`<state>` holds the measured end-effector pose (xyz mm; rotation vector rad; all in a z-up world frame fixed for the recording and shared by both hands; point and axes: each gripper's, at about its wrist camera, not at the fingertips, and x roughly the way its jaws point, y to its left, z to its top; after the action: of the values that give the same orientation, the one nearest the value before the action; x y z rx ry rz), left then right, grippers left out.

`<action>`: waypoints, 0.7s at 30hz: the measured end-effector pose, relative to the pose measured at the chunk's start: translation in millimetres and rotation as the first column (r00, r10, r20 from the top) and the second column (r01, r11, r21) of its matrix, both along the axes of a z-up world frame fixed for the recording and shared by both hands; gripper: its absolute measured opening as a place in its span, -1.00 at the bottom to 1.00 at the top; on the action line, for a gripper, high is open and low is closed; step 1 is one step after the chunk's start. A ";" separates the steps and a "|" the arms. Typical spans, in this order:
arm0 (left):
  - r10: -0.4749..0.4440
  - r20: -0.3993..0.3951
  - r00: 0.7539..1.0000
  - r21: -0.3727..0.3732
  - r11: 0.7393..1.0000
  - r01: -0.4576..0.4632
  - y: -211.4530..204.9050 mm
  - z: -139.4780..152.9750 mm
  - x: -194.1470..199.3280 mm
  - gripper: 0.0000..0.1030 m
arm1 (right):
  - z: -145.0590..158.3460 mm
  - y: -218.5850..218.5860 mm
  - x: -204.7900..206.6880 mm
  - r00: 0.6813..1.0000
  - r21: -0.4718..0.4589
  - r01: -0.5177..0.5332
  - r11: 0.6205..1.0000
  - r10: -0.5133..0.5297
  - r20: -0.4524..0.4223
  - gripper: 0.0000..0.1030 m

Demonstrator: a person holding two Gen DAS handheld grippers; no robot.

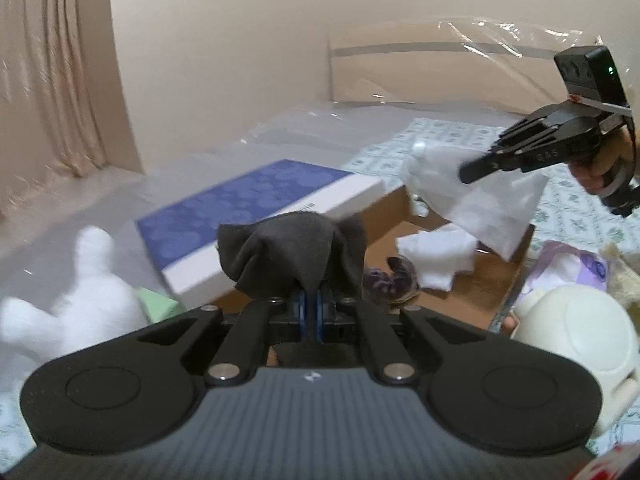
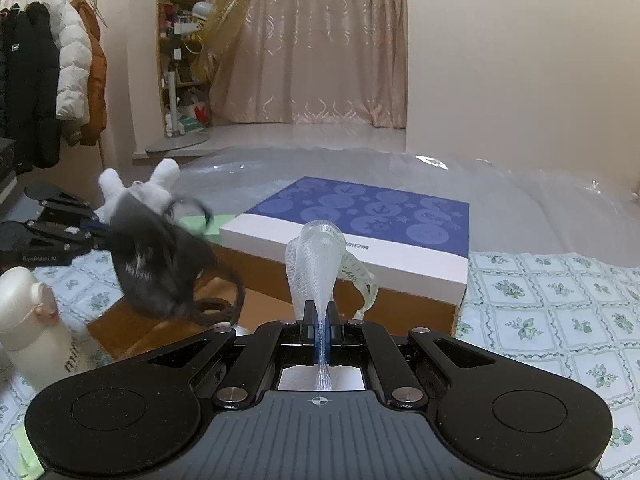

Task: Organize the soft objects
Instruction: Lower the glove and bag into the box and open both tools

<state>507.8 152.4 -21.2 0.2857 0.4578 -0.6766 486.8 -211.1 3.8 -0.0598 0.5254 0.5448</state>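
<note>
White mesh cloth [image 2: 316, 256] upright in right tongs [image 2: 322, 320]

Black left gripper [image 1: 310, 300], ribbed grey body, silver screws, blue pads

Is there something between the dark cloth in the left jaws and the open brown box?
Nothing visible blocks it. The dark cloth hangs from the shut left gripper at the brown box; white cloths already lie inside. The blue lid rests on its far edge.
</note>
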 end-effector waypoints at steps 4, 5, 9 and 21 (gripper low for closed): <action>-0.046 -0.100 0.994 -0.033 0.999 0.043 -3.4 -11.6 9.8 -0.63 | -0.5 2.0 4.9 1.000 -0.003 -0.001 1.000 0.001 0.002 -0.96; -0.043 -0.102 0.994 -0.024 0.999 0.041 -4.9 -14.4 9.9 -0.55 | -0.2 2.9 6.0 1.000 -0.003 -0.002 1.000 0.002 0.003 -0.95; -0.037 -0.104 0.994 0.000 0.999 0.038 -0.3 -17.9 0.5 -0.47 | 0.5 5.5 7.7 1.000 -0.004 -0.003 1.000 0.003 0.008 -0.95; 0.052 -0.088 0.995 0.009 0.999 -0.051 30.1 -11.6 -16.3 -0.47 | -8.4 16.7 19.1 0.995 0.024 -0.051 0.998 0.052 -0.082 -0.60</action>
<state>491.5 182.5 -32.8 0.2501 0.5503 -0.6393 505.9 -194.5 -4.6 -0.0298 0.5998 0.6054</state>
